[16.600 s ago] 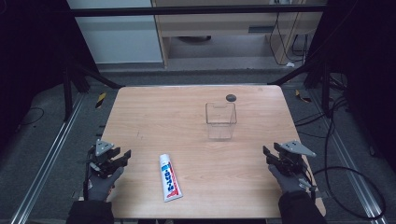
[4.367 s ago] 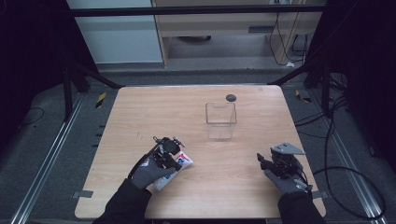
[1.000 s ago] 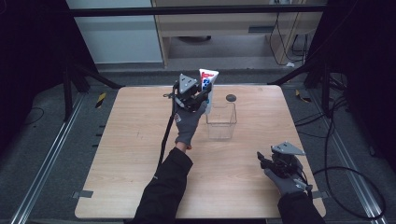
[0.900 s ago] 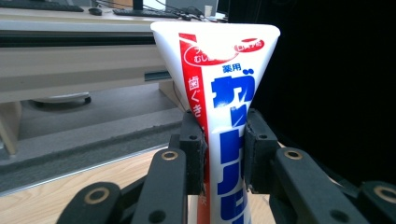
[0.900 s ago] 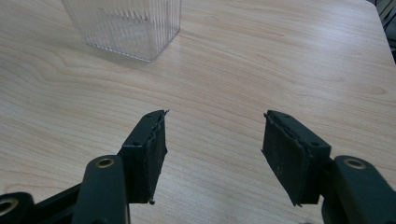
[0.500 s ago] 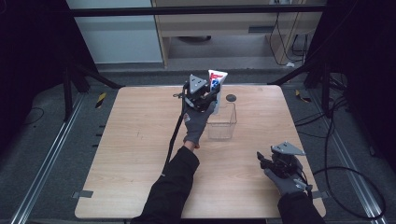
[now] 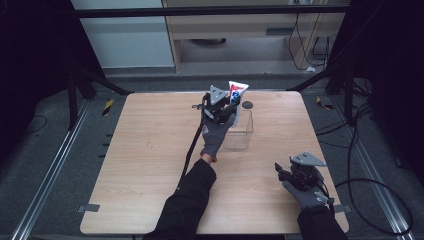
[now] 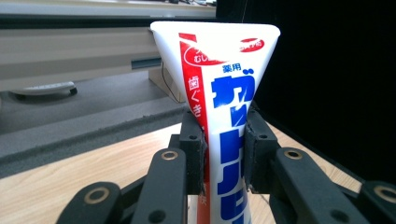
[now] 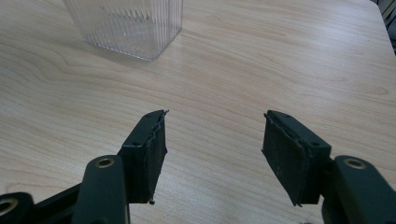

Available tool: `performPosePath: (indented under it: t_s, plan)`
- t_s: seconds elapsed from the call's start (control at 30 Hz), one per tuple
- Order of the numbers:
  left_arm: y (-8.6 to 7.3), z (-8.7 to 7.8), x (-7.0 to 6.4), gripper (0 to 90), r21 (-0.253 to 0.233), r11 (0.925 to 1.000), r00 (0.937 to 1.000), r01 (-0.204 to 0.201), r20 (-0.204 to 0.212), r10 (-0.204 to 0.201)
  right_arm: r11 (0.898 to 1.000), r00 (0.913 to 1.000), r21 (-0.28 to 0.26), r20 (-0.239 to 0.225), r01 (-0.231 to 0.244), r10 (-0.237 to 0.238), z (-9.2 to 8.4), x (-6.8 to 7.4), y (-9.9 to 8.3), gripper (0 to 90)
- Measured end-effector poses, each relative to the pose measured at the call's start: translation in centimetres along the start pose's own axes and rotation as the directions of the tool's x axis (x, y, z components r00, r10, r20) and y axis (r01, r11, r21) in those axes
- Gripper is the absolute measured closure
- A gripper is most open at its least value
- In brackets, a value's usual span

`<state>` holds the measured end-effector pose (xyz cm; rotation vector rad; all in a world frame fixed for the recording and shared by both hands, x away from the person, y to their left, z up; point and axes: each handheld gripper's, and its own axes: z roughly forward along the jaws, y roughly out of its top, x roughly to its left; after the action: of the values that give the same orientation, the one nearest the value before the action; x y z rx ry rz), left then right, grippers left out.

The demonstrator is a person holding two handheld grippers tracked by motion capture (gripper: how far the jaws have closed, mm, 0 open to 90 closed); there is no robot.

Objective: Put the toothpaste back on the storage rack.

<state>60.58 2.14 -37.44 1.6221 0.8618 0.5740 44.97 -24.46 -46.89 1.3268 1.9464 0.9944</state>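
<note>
A person is reaching the left claw [image 7: 226, 106] across a wooden surface [image 7: 150, 150] toward its far side. That claw is pinching a white toothpaste tube [image 7: 236, 92] w/ red and blue print, holding it upright, flat crimped end up. In the left gripper view the tube [image 8: 224, 116] is sitting squeezed between the two black jaws. The tube is hanging over the near-left part of a clear ribbed box [image 7: 239, 132], which is standing on the surface. A small dark round object [image 7: 247, 104] is lying just beyond the box. The right claw [image 7: 286, 172] is resting near the surface's front right corner, well apart from the box. In the right gripper view its jaws are spread wide w/ nothing between them, pointing toward the box [image 9: 126, 25].
</note>
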Motion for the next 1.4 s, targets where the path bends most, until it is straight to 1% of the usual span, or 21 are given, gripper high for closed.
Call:
performPosePath:
  t_s: [0.17,0.37,0.47,0.53,0.63,0.7,0.77,0.87,1.07,1.17,1.27,1.37,1.4]
  plan:
    - [-0.9,0.4,0.1,72.4,0.013,0.9999,1.0,0.0,-0.003,0.0,1.0,1.0,0.0,-0.001,0.0,0.0,0.0,0.1,0.0,39.3]
    - [-1.9,0.7,-0.3,72.3,0.023,0.9997,1.0,-0.007,0.002,0.007,1.0,1.0,0.001,-0.005,-0.004,0.004,0.0,0.1,0.0,39.3]
    - [-2.4,0.9,-0.5,72.3,0.03,0.9995,1.0,-0.009,-0.002,0.009,1.0,1.0,-0.003,-0.004,0.003,-0.003,0.1,0.1,0.0,39.3]
    - [-2.8,1.0,-0.4,72.2,0.038,0.9992,0.9999,-0.013,-0.002,0.013,1.0,0.9999,-0.004,-0.002,0.011,-0.011,0.1,0.1,0.0,39.3]
    - [-3.2,1.1,-0.4,72.2,0.05,0.9987,0.9999,-0.011,0.0,0.011,1.0,1.0,0.0,-0.003,0.006,-0.006,0.1,0.2,0.0,39.2]
    - [-3.5,1.2,-0.5,72.1,0.053,0.9985,0.9998,-0.018,-0.002,0.018,1.0,1.0,0.0,-0.004,0.006,-0.006,0.1,0.2,0.0,39.2]
    - [-3.8,1.2,-0.5,72.0,0.057,0.9983,1.0,-0.009,-0.003,0.009,1.0,1.0,-0.001,-0.004,0.005,-0.005,0.1,0.2,0.0,39.2]
    - [-4.2,1.3,-0.4,71.9,0.068,0.9976,0.9999,-0.012,-0.004,0.012,1.0,1.0,0.001,-0.004,0.004,-0.004,0.2,0.2,0.0,39.2]
    - [-4.9,1.7,-0.4,71.3,0.099,0.9946,0.9995,-0.032,-0.002,0.032,1.0,1.0,0.001,-0.003,0.005,-0.005,0.2,0.2,0.0,38.8]
    - [-5.3,1.9,-0.4,70.9,0.128,0.991,0.9992,-0.039,0.001,0.04,1.0,1.0,0.003,-0.004,0.005,-0.005,0.2,0.2,0.0,38.6]
    - [-5.3,1.9,-0.5,70.7,0.141,0.9887,0.9987,-0.052,0.01,0.051,1.0,1.0,0.003,-0.004,0.004,-0.004,0.2,0.2,0.0,38.5]
    - [-5.3,1.8,-0.5,70.2,0.156,0.9866,0.9988,-0.047,0.018,0.045,1.0,1.0,0.002,-0.004,0.004,-0.004,0.1,0.2,0.0,38.4]
    - [-5.3,1.9,-0.5,70.0,0.164,0.9851,0.9985,-0.054,0.017,0.051,1.0,1.0,0.002,-0.005,0.005,-0.005,0.1,0.3,0.0,38.3]
